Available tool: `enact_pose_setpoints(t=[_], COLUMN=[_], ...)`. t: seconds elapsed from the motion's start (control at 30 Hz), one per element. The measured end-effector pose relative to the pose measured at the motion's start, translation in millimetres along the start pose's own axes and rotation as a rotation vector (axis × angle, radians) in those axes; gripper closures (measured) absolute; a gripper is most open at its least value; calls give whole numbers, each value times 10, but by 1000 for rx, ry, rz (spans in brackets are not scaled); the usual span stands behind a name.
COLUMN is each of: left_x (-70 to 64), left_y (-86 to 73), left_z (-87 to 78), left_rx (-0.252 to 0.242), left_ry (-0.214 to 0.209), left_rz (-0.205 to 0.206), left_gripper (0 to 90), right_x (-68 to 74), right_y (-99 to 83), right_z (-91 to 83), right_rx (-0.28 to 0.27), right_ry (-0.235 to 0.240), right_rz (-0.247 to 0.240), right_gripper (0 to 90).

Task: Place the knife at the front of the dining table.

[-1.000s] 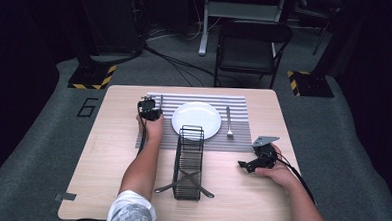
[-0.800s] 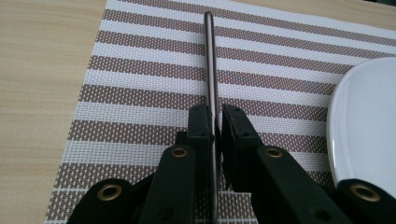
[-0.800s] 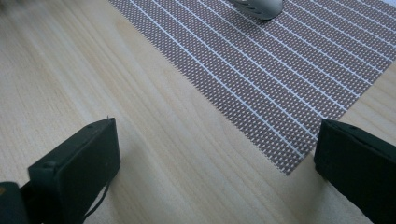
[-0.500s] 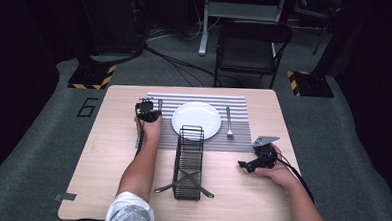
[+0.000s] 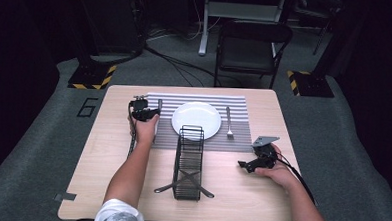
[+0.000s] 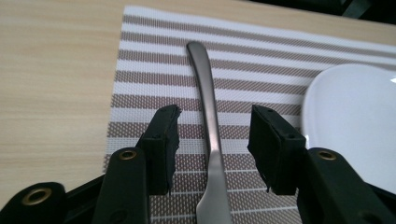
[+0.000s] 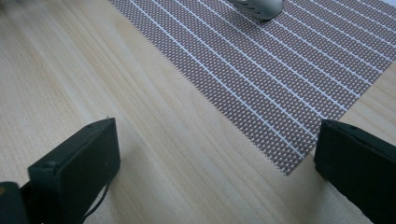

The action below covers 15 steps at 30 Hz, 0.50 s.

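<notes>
Here, a striped placemat [image 5: 198, 121] is laid at the far middle of a wooden table [image 5: 106, 161], and a white plate [image 5: 196, 119] is set on its centre. A fork [image 5: 229, 123] is laid on the mat just right of the plate, with its tines toward the near edge. A black wire rack [image 5: 189, 161] is stood on the table in front of the plate, its far end overlapping the mat's near edge.

The left gripper [image 5: 145, 111] is held over the mat's left part, just beside the plate. In the left gripper view, a metal utensil handle [image 6: 208, 121] is seen lying on the stripes between the two jaws, which are spread apart on either side of it without touching it; what kind of utensil it is cannot be told.

The right gripper [image 5: 252, 162] is held low over bare wood near the mat's right near corner. In the right gripper view, its jaws are seen wide apart with nothing between them but table and mat corner [image 7: 289, 163].
</notes>
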State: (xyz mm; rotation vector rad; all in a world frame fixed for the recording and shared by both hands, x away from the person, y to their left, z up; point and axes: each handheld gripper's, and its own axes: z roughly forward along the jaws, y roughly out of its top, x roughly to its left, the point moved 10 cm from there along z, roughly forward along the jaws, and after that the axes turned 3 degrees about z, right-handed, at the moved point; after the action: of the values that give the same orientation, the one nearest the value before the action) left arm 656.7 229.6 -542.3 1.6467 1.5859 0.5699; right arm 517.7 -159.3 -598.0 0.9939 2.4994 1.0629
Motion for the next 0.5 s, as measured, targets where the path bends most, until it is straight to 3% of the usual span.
enact_pose_setpoints(t=[0.1, 0.13, 0.3, 0.37, 0.5], left_x=[-12, -30, -68, -82, -98], left_y=[47, 102, 170, 210, 215], left_z=[-117, -237, -445, -627, -753], left_rx=[-12, -36, -47, -63, -59], left_ry=[-12, -27, -64, -78, -91], left_rz=[8, 19, 36, 76, 119], left_gripper=[510, 507, 492, 490, 479], right_x=[0, 0, 0, 0, 0], right_y=[0, 0, 0, 0, 0], right_z=[1, 0, 0, 1, 1], right_rx=[0, 0, 0, 0, 0], right_ry=[0, 0, 0, -1, -1], right_rz=[0, 0, 0, 0, 0], right_gripper=[0, 0, 0, 0, 0])
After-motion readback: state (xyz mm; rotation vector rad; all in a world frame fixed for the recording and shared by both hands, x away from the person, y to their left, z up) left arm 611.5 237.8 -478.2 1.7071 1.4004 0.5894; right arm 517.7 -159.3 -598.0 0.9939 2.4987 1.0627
